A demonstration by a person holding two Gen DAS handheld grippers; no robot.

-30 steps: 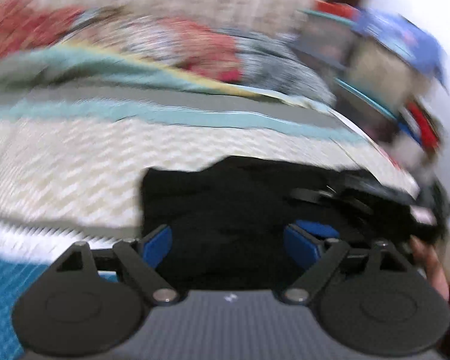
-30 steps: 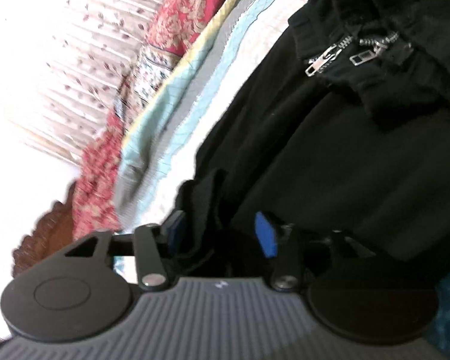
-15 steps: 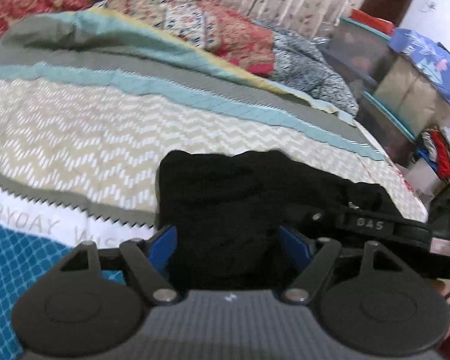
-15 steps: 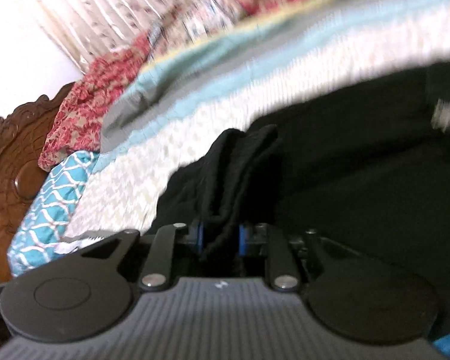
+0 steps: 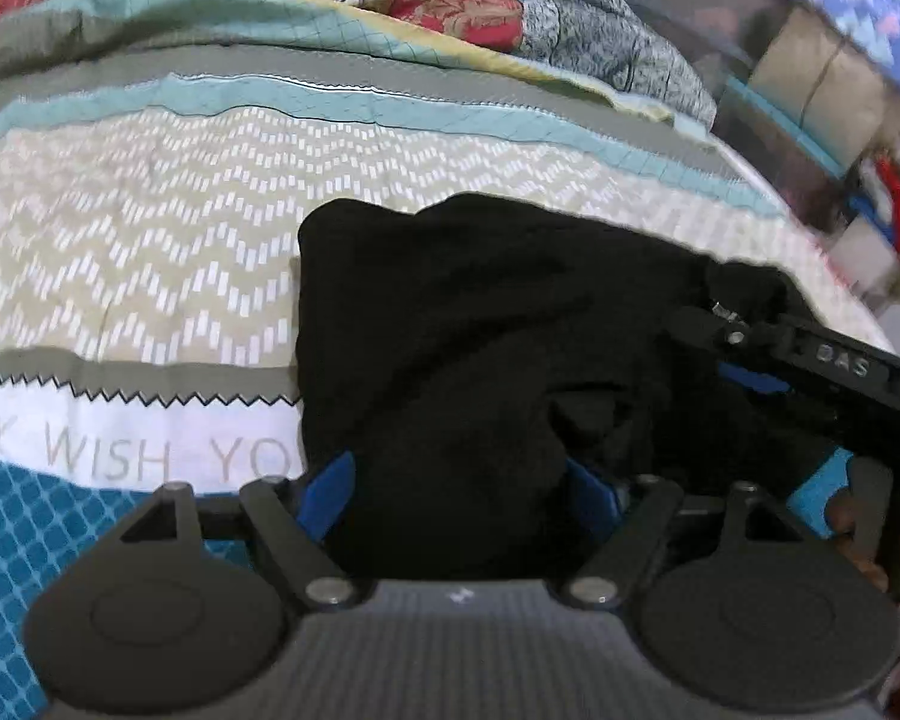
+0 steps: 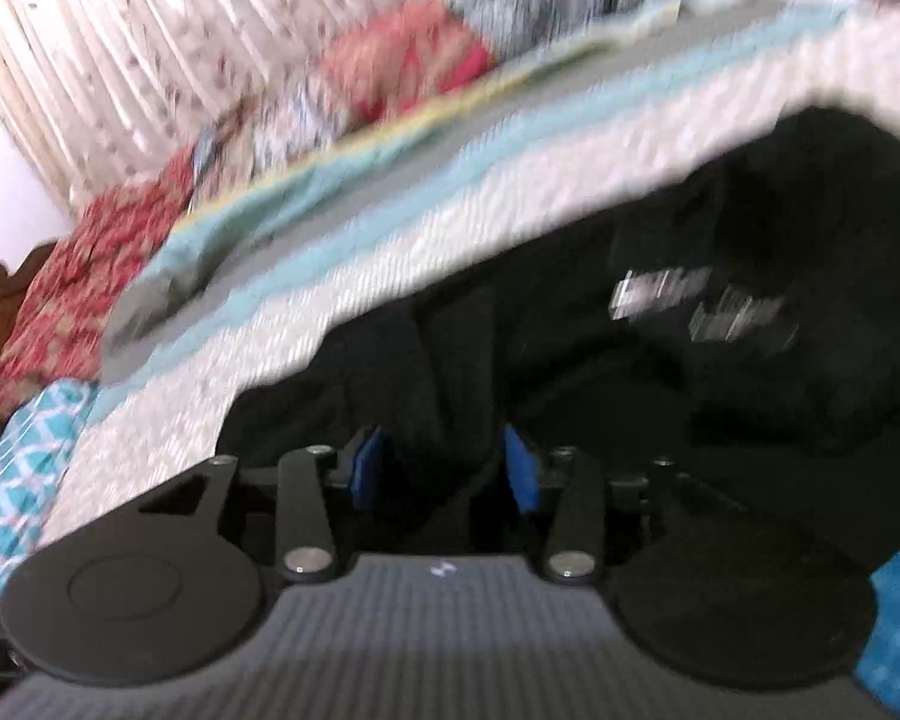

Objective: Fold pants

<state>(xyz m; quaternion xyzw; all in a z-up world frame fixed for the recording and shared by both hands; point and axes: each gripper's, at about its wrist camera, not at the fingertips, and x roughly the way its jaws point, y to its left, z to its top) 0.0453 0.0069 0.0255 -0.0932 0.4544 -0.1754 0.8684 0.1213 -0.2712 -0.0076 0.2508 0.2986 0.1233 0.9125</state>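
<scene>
Black pants [image 5: 480, 324] lie bunched on the bed [image 5: 150, 240]; both parted grippers, left gripper [image 5: 459, 489] and right gripper [image 6: 444, 462], straddle near-edge cloth unclamped, the right having just reopened, apparently regripping.

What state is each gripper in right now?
Left gripper: open, just narrowed, straddling the black pants.
Right gripper: open, just widened, pants fabric between jaws.

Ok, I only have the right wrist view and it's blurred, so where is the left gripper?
Observer: The left gripper straddles the near edge of the black pants. Its jaws just closed a little but stand open.
Operator: Does the left view show my right gripper?
Observer: Yes, the right gripper reaches in from the right, beside the zipper. Its jaws just opened, with cloth between them.
</scene>
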